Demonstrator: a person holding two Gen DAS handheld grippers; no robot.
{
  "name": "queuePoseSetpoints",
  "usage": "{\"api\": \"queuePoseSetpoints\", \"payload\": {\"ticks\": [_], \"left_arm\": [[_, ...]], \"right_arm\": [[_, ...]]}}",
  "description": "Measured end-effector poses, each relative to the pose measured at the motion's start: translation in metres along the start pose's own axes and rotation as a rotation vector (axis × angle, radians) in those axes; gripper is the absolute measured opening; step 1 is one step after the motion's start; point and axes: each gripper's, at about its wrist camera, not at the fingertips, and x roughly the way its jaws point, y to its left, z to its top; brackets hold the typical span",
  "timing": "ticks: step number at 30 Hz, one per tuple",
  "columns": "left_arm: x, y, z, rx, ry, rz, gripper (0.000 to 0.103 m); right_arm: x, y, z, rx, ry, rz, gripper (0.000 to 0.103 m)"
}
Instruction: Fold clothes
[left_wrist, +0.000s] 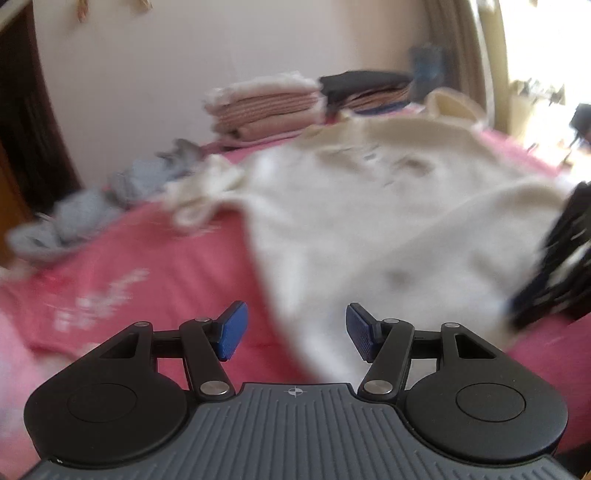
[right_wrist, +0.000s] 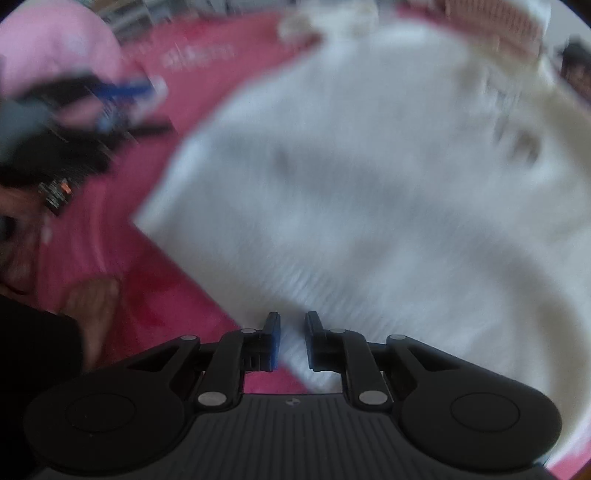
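**White garment spread on the pink bed, both grippers at its near edge**

The left gripper (left_wrist: 296, 330) has its fingers standing wide, blue pads facing each other with nothing pinched between them. Beyond and between the fingertips lies the near edge of a white garment (left_wrist: 369, 221), which spreads away ahead and to the right of the fingers over a pink bed (left_wrist: 166, 266). The view is blurred, so whether the pads touch the cloth cannot be told; they look clear of it. Far ahead of the fingers, by the wall, sits a stack of folded pinkish towels (left_wrist: 264, 107), with a dark folded pile (left_wrist: 365, 86) just to its right. Ahead and to the left, crumpled grey clothes (left_wrist: 92, 210) lie along the bed's far edge. At the right edge of this view a dark blurred shape is the right gripper (left_wrist: 554, 258), over the garment.

In the right wrist view, the right gripper (right_wrist: 292, 341) has its fingers narrow, with a small gap. A corner of the garment (right_wrist: 351, 192) runs into that gap, but blur hides whether the pads press on it. The rest of the cloth fans out ahead and to the right of the fingers. To the upper left, well apart, the left gripper (right_wrist: 74, 122) shows as a dark smear with blue. A foot (right_wrist: 96, 306) rests on the bed, left of the fingers.
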Motion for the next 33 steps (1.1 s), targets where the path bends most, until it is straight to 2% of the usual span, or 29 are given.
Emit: {"api": "queuePoseSetpoints", "payload": {"ticks": [2, 5, 6, 9, 12, 15, 19, 22, 25, 28, 33], "left_arm": [[0.004, -0.01, 0.001, -0.023, 0.001, -0.107, 0.059], [0.017, -0.029, -0.001, -0.016, 0.012, -0.242, 0.052], [0.022, -0.034, -0.004, -0.014, 0.019, -0.271, 0.047], [0.043, -0.044, -0.012, -0.017, 0.062, -0.336, 0.041], [0.054, -0.05, -0.022, -0.02, 0.094, -0.344, 0.041], [0.054, -0.047, -0.025, -0.042, 0.087, -0.353, 0.042], [0.056, -0.043, -0.028, -0.074, 0.085, -0.365, 0.042], [0.057, -0.042, -0.03, -0.084, 0.083, -0.372, 0.042], [0.056, -0.041, -0.032, -0.092, 0.085, -0.382, 0.042], [0.057, -0.038, -0.032, -0.108, 0.088, -0.395, 0.043], [0.059, -0.037, -0.032, -0.114, 0.087, -0.412, 0.047]], "right_arm": [[-0.007, -0.002, 0.006, 0.019, 0.012, 0.012, 0.017], [-0.031, -0.009, 0.014, 0.076, -0.052, -0.009, 0.017], [-0.041, -0.012, 0.018, 0.091, -0.081, -0.025, 0.017], [-0.059, -0.025, 0.035, 0.144, -0.178, -0.055, 0.017], [-0.054, -0.038, 0.06, 0.173, -0.237, -0.069, 0.017], [-0.027, -0.047, 0.091, 0.2, -0.232, -0.064, 0.017], [0.011, -0.061, 0.122, 0.244, -0.183, -0.035, 0.017], [0.04, -0.07, 0.137, 0.271, -0.099, -0.035, 0.017], [0.07, -0.078, 0.149, 0.247, -0.073, -0.098, 0.014], [0.083, -0.086, 0.172, 0.25, -0.134, -0.15, 0.011], [0.099, -0.104, 0.198, 0.29, -0.205, -0.185, 0.002]]}}
